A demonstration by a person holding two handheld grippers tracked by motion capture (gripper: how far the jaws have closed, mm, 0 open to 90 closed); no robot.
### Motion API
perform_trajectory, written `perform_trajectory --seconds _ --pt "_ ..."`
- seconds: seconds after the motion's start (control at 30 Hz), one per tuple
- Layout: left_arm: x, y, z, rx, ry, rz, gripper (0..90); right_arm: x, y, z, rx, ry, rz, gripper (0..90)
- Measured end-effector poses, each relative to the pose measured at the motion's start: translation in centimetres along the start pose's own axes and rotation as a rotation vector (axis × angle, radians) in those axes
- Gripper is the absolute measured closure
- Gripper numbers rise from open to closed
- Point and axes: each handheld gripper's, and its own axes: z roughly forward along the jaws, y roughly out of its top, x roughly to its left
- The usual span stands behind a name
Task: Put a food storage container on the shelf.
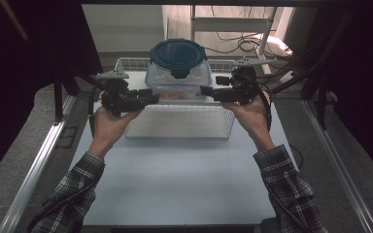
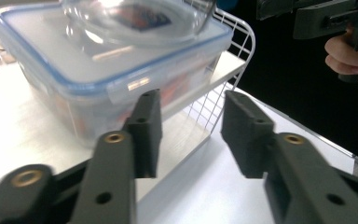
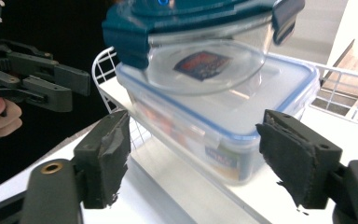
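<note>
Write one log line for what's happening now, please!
left gripper: open | right gripper: open | box: in basket, bowl on top

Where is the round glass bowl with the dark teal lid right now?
In the high view, the round glass bowl with the dark teal lid sits at the table's far middle, stacked on the clear rectangular blue-rimmed container in the white wire basket, between both grippers.

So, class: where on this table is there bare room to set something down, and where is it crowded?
Free: the white table between the wire basket and the person's sleeves, and the basket's near half. Crowded: the basket's far end, where the clear rectangular container carries the round bowl with a dark blue lid, flanked by the left gripper and right gripper.
</note>
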Motion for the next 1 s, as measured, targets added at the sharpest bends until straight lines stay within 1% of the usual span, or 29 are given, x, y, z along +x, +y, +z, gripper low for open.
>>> perform_trajectory --seconds 0.1,0.2,0.27,0.37,0.6,0.77,0.87,0.97,1.0 --pt "-0.1 -0.7 -0.1 -0.001 -0.012 -0.009 45.2 0.3 -0.7 -0.1 0.004 -0.002 -0.018 20.6" --pt "-0.2 -1.4 -0.3 -0.008 -0.011 -0.003 37.2 0.7 -1.2 -0.1 0.010 -0.005 -0.035 18.5" --pt "-0.3 -1.9 -0.4 -0.005 -0.015 -0.001 32.5 1.0 -1.6 0.0 0.016 -0.006 -0.046 17.4" --pt "-0.4 -2.7 -0.5 0.007 -0.009 0.009 27.2 1.4 -2.2 0.2 0.022 -0.011 -0.059 15.8" --pt "-0.7 -4.4 -0.6 0.025 -0.003 0.022 20.5 2.0 -3.6 0.7 0.047 -0.014 -0.090 12.3" --pt "-1.1 -5.5 -0.4 0.041 0.003 0.031 14.8 2.3 -4.4 0.9 0.054 -0.008 -0.093 10.1" --pt "-1.2 -6.0 -0.2 0.049 -0.005 0.022 11.6 2.4 -5.0 1.0 0.056 -0.004 -0.093 8.4" --pt "-1.3 -6.7 -0.1 0.041 -0.017 0.013 10.1 2.5 -5.6 1.0 0.057 0.003 -0.088 6.8" --pt "-1.4 -6.8 -0.1 0.036 -0.021 0.008 10.0 2.5 -5.9 1.0 0.062 0.001 -0.093 6.2"
